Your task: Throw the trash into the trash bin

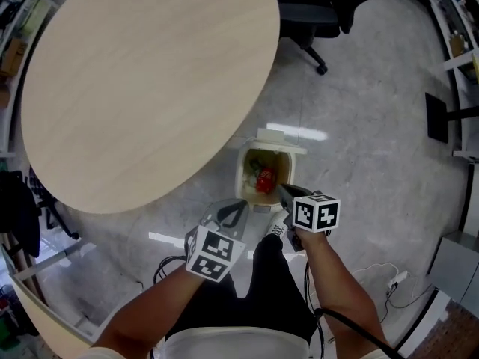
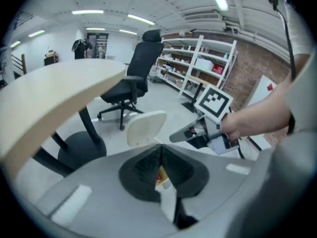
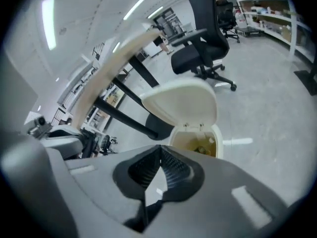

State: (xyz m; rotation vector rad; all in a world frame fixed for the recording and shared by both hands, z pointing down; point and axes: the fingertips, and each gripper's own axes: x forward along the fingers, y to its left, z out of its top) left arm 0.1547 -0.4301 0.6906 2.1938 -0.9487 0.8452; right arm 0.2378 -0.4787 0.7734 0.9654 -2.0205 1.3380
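Observation:
The small cream trash bin (image 1: 242, 172) stands on the floor by the round table, its lid (image 1: 282, 140) flipped up. Inside lies red and yellowish trash (image 1: 265, 179). My right gripper (image 1: 284, 191) hangs over the bin's near right rim, shut with nothing between its jaws. From the right gripper view the open bin (image 3: 218, 134) and its raised lid (image 3: 181, 103) lie just past the closed tips (image 3: 160, 147). My left gripper (image 1: 233, 213) sits to the near left of the bin, shut and empty. The left gripper view shows its tips (image 2: 161, 146) meeting, and the right gripper (image 2: 174, 138) beyond.
A large round wooden table (image 1: 150, 81) fills the upper left. A black office chair (image 1: 310, 17) stands beyond the bin. Cables and a power strip (image 1: 391, 279) lie on the grey floor at the right. Shelving (image 2: 208, 68) lines the far wall.

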